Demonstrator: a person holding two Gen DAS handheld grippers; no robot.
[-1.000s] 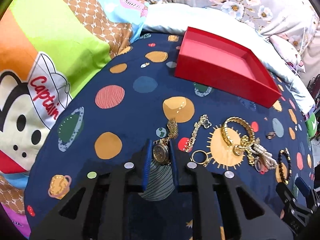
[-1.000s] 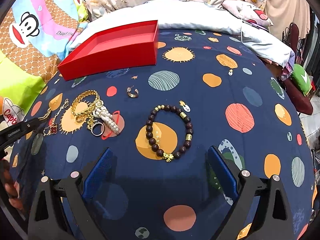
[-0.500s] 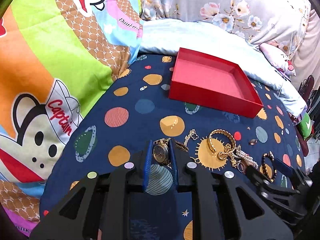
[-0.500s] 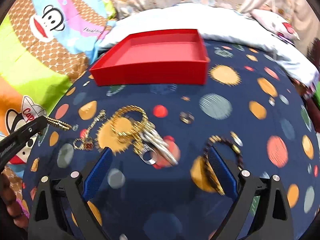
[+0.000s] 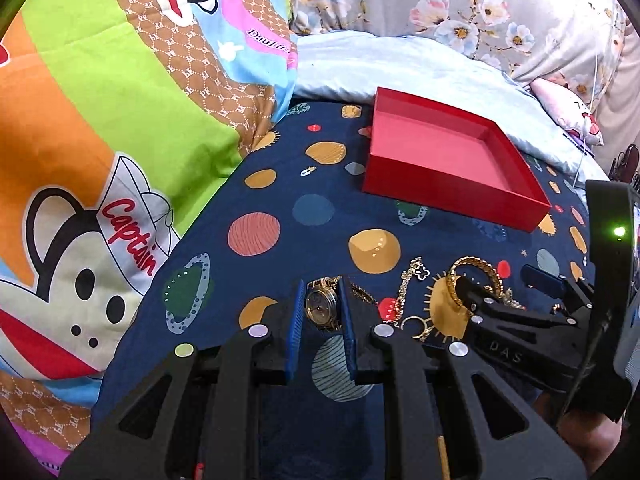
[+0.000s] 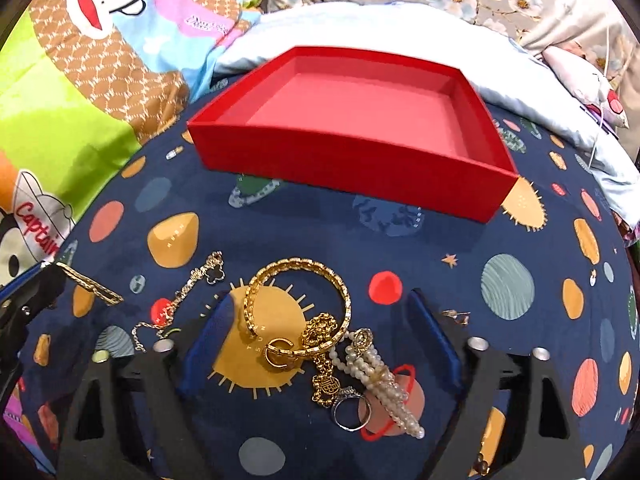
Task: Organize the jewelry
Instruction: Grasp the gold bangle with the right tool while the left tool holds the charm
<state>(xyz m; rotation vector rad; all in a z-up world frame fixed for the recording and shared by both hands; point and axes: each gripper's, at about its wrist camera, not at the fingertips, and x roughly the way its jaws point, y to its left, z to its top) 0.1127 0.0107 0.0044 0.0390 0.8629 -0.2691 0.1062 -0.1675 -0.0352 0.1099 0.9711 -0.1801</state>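
My left gripper (image 5: 320,300) is shut on a gold watch (image 5: 321,308) and holds it above the planet-print blanket; its gold strap (image 6: 90,284) hangs out at the left of the right wrist view. An empty red tray (image 5: 452,196) stands beyond it, also in the right wrist view (image 6: 348,156). My right gripper (image 6: 320,308) is open, its jaws on either side of a tangled pile: a gold bangle (image 6: 296,276), a gold pendant chain (image 6: 326,384), a pearl bracelet (image 6: 384,380) and a silver ring (image 6: 350,416). A thin gold chain (image 6: 180,300) lies to the left.
A colourful cartoon-monkey quilt (image 5: 100,120) rises on the left. A pale blue pillow (image 5: 400,60) and floral fabric (image 5: 480,8) lie behind the tray. A small earring (image 6: 456,314) lies by my right gripper's right finger.
My left gripper has lifted the watch off the blanket and pulled back. My right gripper has moved left from the dark bead bracelet and now brackets the gold and pearl pile.
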